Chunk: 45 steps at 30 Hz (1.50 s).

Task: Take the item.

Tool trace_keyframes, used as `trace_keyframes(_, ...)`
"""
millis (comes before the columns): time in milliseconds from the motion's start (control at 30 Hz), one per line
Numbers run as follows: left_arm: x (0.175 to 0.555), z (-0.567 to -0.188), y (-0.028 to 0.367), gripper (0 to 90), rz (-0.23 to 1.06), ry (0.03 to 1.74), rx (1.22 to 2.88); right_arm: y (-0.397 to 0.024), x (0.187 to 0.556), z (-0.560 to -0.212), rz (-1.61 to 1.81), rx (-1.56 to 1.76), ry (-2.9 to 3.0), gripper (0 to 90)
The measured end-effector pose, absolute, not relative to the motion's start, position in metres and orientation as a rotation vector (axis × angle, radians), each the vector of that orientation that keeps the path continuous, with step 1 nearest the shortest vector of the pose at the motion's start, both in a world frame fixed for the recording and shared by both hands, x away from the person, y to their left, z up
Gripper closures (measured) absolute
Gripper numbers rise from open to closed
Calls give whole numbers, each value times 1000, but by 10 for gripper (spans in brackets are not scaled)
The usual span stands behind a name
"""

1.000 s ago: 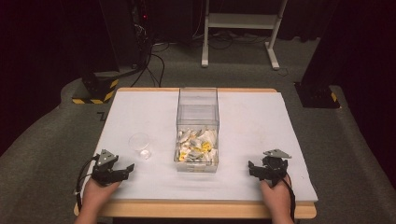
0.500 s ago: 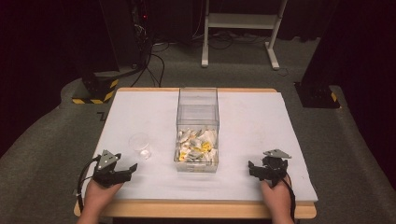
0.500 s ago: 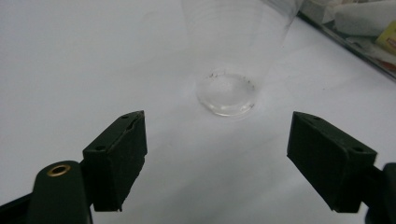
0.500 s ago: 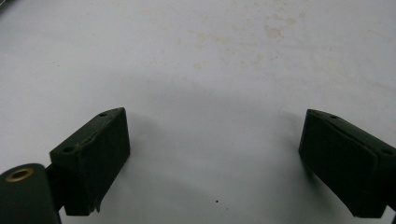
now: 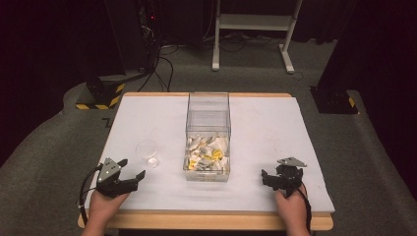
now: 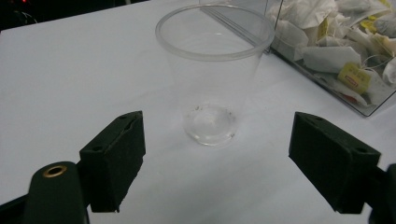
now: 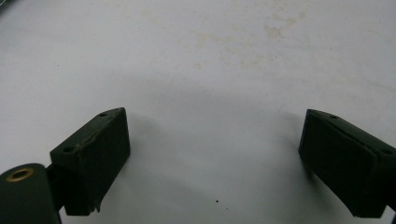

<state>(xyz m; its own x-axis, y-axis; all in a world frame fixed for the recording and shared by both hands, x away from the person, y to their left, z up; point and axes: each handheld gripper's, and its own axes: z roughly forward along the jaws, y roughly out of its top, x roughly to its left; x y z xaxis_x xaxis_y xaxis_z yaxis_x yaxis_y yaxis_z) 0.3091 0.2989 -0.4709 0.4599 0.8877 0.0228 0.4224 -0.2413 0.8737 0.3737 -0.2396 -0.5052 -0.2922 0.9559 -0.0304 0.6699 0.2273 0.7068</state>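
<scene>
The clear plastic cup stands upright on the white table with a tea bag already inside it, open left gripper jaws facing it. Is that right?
Not quite: the clear plastic cup is empty, as the left gripper view shows. It stands upright, the open left gripper facing it.

The left gripper (image 5: 132,178) sits low at the near left, held by the left hand (image 5: 104,204), its fingers (image 6: 114,156) spread wide and angled forward and to the right. The right gripper (image 5: 268,178) sits at the near right in the right hand (image 5: 291,206), fingers (image 7: 93,154) likewise wide apart, empty.
</scene>
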Motion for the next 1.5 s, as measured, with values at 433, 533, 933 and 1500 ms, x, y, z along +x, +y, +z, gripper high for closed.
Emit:
trace_keyframes(433, 303, -456, 292, 191, 666, 1057, 1791, -240, 374, -505, 820, 1491, 2043, 89)
trace_keyframes(533, 303, -454, 289, 191, 659, 1048, 1787, -240, 374, -505, 820, 1491, 2043, 89)
trace_keyframes(933, 308, -449, 281, 197, 631, 1072, 1764, -240, 373, -505, 821, 1492, 2043, 90)
trace_keyframes(1500, 331, -423, 247, 207, 593, 992, 1762, -239, 373, -505, 820, 1492, 2042, 92)
